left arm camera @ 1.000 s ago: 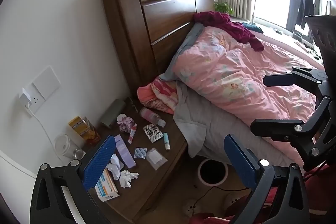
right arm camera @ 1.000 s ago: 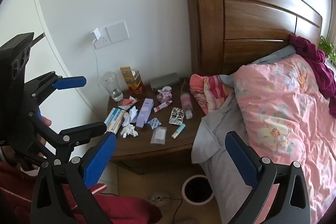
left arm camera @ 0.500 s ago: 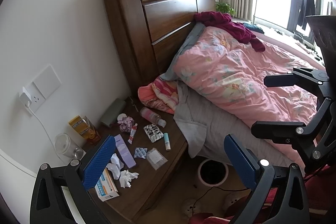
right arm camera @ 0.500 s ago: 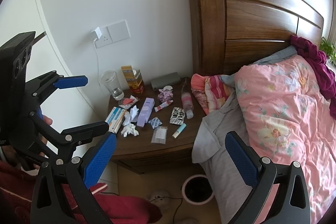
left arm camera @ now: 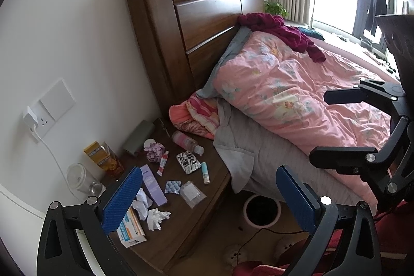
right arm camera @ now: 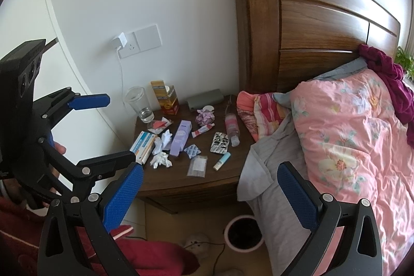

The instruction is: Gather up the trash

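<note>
Since a second ago I am seeing almost nothing shifting: both views are drifting only slightly, and every item on the nightstand (right arm camera: 181, 180) is sitting where it was.

Going left to right in the right wrist view, I am seeing the left gripper (right arm camera: 113, 128) hanging in the air to the left of the nightstand, its blue pads spread wide with nothing between them, and bare fingers (right arm camera: 58, 146) wrapping its handle from behind. That hand is not showing at all in the left wrist view. The right view is also giving me the drinking glass (right arm camera: 139, 105) whole, where the left view is showing it partly behind a finger, and a torn red wrapper (right arm camera: 159, 124) that the left view is hiding.

The trash is lying on the nightstand's left part: two crumpled white tissues (right arm camera: 161, 160), just beside the purple box (right arm camera: 180, 137), and a purple crumpled wad (right arm camera: 204, 117) further back. The blue-and-white carton (left arm camera: 129, 229) is being half covered by the left pad in the left view.

Below the nightstand's right corner, on the floor, the bin (left arm camera: 261, 210) is standing beside the bed; its contents are too dark to make out.

The right gripper (right arm camera: 209, 190) is hovering well short of the nightstand, jaws wide apart and empty. Print on the packets is too small to read.
</note>
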The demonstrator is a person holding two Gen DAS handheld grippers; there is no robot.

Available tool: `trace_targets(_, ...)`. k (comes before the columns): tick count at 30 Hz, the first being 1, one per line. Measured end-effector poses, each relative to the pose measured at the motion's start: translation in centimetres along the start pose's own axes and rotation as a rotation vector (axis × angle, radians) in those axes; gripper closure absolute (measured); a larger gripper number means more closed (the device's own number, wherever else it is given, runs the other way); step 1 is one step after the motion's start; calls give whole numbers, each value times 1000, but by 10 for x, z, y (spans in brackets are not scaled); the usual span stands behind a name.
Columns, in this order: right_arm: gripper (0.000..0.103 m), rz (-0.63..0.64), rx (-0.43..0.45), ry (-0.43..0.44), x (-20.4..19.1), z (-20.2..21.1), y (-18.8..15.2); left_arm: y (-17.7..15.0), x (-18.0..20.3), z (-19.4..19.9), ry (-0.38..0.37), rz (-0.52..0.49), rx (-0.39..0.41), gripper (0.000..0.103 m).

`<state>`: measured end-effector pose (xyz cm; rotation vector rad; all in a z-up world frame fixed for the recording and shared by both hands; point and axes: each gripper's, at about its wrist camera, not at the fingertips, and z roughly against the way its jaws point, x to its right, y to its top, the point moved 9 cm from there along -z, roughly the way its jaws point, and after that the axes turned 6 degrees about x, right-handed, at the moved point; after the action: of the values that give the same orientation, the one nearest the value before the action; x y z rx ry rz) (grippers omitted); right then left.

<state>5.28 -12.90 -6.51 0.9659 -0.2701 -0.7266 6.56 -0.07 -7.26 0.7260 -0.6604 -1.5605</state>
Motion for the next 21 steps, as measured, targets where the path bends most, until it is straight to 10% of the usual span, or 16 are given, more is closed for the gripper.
trace_targets(21,0,0,-4,-2,-1,-3,1,-5,1,1,1,5,-13,0)
